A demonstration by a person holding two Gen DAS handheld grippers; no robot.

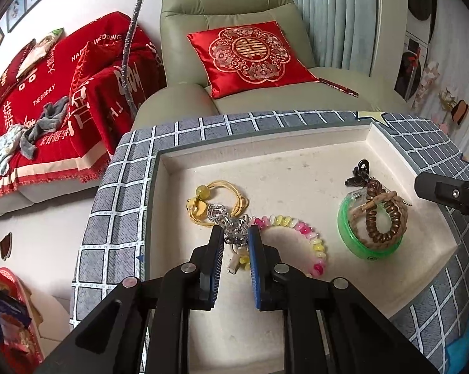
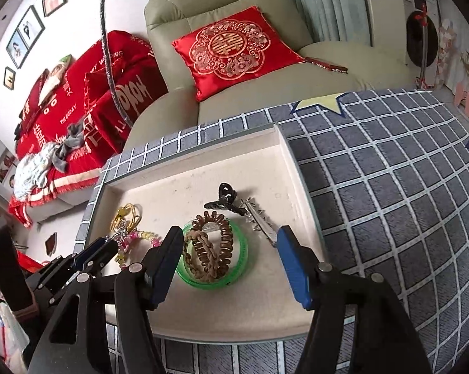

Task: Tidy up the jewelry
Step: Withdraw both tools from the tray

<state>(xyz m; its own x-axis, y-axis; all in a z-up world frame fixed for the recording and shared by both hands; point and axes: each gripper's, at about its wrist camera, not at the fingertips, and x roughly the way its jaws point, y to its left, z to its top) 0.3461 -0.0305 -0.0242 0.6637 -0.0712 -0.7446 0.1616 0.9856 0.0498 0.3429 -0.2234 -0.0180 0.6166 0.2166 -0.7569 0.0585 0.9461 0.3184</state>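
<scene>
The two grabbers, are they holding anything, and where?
The left gripper pinches the silver ornament at its lower end. The right gripper is open around the green bangle, holding nothing.

One tray [image 2: 284, 152]. Inside: one green bangle [image 2: 243, 268], one brown spiral hair tie [image 2: 225, 237], one braided tan hair tie [image 2: 200, 249], one black claw clip [image 2: 226, 198], one silver clip [image 2: 259, 222], one yellow hair tie [image 1: 228, 191], one pink-yellow beaded bracelet [image 1: 309, 237], one silver ornament [image 1: 231, 227].

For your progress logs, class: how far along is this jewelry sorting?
Looks done: the green bangle, brown hair ties and black claw clip lie grouped at one end of the white tray. In hand: the left gripper pinches a silver ornament. The right gripper is open, holding nothing. Left: yellow cord bracelet and pink-yellow bead bracelet.
</scene>
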